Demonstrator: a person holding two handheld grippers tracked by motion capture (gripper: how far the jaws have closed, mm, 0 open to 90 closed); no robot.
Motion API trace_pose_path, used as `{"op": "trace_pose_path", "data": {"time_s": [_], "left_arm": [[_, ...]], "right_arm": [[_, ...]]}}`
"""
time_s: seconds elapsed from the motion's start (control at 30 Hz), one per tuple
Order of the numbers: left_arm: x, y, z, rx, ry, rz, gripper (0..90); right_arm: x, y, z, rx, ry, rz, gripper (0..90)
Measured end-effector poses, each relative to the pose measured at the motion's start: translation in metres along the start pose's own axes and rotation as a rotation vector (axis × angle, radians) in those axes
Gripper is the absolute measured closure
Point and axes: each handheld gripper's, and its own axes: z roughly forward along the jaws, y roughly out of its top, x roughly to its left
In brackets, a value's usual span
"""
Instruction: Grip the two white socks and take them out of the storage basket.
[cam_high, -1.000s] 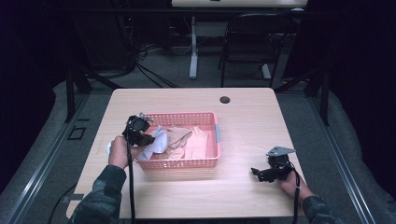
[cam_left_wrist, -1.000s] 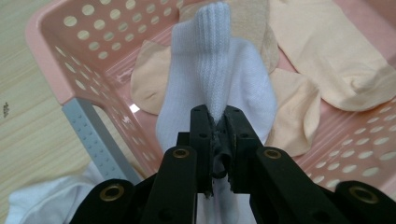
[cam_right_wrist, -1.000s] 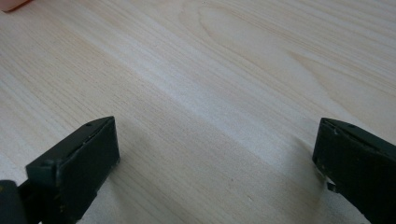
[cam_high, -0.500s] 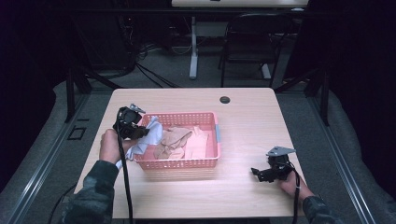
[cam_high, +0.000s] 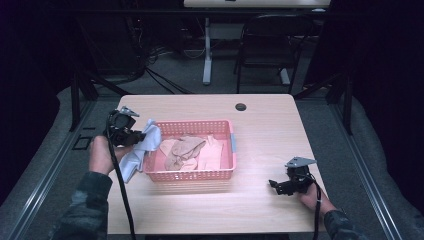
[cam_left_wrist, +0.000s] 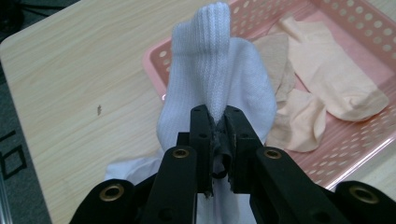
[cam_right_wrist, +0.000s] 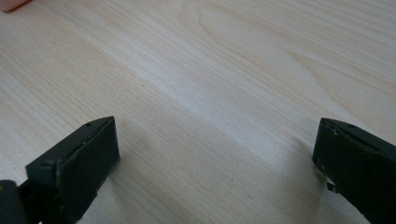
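Note:
My left gripper is shut on a white sock, which hangs over the left rim of the pink basket. The sock's ribbed cuff stands up between the jaws and the rest droops toward the table. Inside the basket lie several beige socks. My right gripper rests on the table at the front right, with its jaws wide apart and only bare wood between them.
The wooden table has a dark round grommet near its far edge. A black chair and a desk leg stand beyond the table. Dark floor rails run along both sides.
My left gripper has lifted the white sock out of the basket and carried it left, past the basket's left rim. The right gripper has stayed where it was.

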Motion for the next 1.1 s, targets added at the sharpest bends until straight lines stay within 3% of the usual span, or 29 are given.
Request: {"op": "trace_pose_path", "data": {"time_s": [0.37, 0.53, 0.87, 1.1], "left_arm": [[0.03, -0.022, -0.018, -0.018, 0.048, -0.081, 83.0], [0.043, -0.034, -0.02, 0.0, 0.064, -0.111, 83.0], [0.064, -0.066, -0.009, 0.021, 0.076, -0.212, 83.0], [0.069, -0.082, 0.006, 0.06, 0.064, -0.245, 83.0]], "right_arm": [[0.0, 0.0, 0.0, -0.001, 0.0, 0.0, 0.0], [0.0, 0.0, 0.0, 0.0, 0.0, 0.0, 0.0], [0.0, 0.0, 0.0, 0.0, 0.0, -0.001, 0.0], [0.0, 0.0, 0.0, -0.001, 0.0, 0.001, 0.0]]}}
